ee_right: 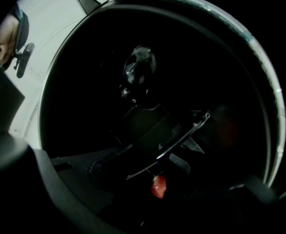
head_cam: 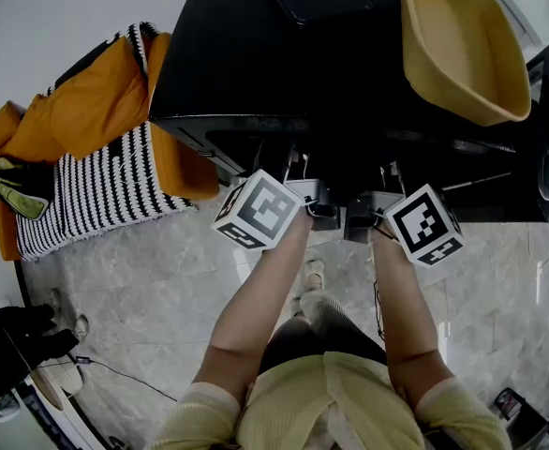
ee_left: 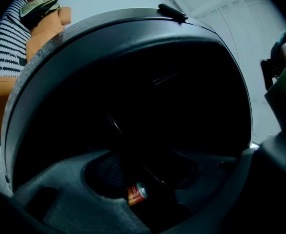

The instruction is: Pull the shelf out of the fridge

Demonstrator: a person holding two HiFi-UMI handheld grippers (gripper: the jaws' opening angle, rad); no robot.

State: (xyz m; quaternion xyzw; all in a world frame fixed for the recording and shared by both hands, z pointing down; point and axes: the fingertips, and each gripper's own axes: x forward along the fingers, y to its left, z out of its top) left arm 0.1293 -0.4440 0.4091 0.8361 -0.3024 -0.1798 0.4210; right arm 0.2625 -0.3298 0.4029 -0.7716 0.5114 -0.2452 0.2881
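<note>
A black fridge [head_cam: 284, 54] stands in front of me with its front open and its inside dark. Both grippers reach into the opening side by side, my left gripper [head_cam: 314, 204] next to my right gripper [head_cam: 363, 218], and their tips are lost in shadow. In the left gripper view the left gripper [ee_left: 143, 179] has its grey jaws spread wide, and the thin dark shelf [ee_left: 133, 152] runs between them above a red can [ee_left: 136, 194]. In the right gripper view the shelf [ee_right: 182, 140] shows a glinting front edge that crosses the right gripper [ee_right: 157, 179]. How that gripper's jaws stand is too dark to see.
A yellow basin [head_cam: 462, 45] sits on top of the fridge. The fridge door [head_cam: 548, 129] hangs open at the right. An orange seat with a striped blanket [head_cam: 96, 176] stands to the left. Marble floor [head_cam: 162, 289] lies under my feet, with cables and bags at the lower left.
</note>
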